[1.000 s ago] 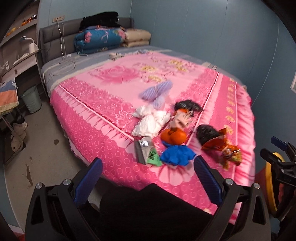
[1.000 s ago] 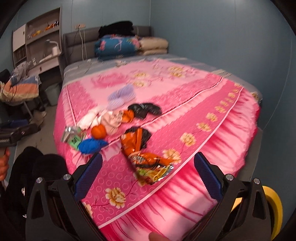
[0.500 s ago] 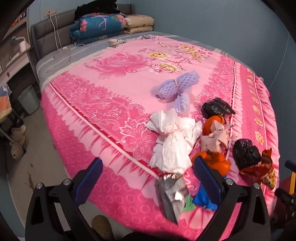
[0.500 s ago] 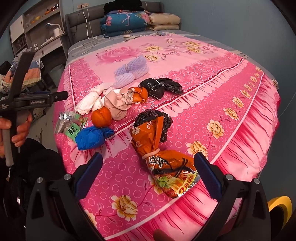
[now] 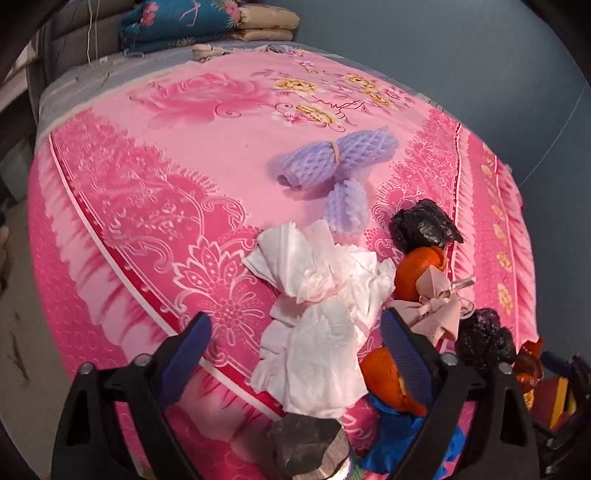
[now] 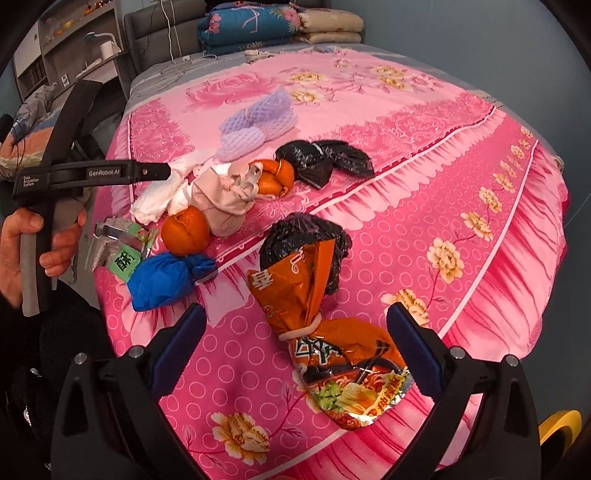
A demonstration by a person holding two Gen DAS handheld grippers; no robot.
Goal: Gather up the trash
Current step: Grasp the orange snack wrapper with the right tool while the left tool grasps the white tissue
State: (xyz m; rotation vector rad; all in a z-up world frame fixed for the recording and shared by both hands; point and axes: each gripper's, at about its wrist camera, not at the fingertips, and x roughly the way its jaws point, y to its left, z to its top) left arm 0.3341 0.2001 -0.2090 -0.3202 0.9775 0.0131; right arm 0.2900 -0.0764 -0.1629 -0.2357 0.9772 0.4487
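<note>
Trash lies on a pink bed. My left gripper point(image 5: 295, 339) is open, its jaws either side of a white crumpled tissue wad point(image 5: 317, 317). Around it lie purple foam fruit netting point(image 5: 336, 155), a black bag point(image 5: 421, 225), orange peel point(image 5: 417, 269), a beige knotted bag point(image 5: 436, 310) and a silver wrapper point(image 5: 306, 446). My right gripper point(image 6: 291, 343) is open just above an orange noodle packet point(image 6: 325, 332) tied with a band, over a black bag point(image 6: 306, 236). A blue bag point(image 6: 166, 280) and orange peel point(image 6: 186, 230) lie to its left.
Folded blue and beige quilts point(image 6: 277, 22) are stacked at the head of the bed. Shelves and a desk point(image 6: 74, 48) stand left of the bed. A yellow bin rim point(image 6: 557, 424) shows low on the right. The left hand-held gripper point(image 6: 92, 173) reaches in from the left.
Both grippers have moved forward and down toward the bed. The left now straddles the tissue wad; the right hovers over the noodle packet. Both stay open.
</note>
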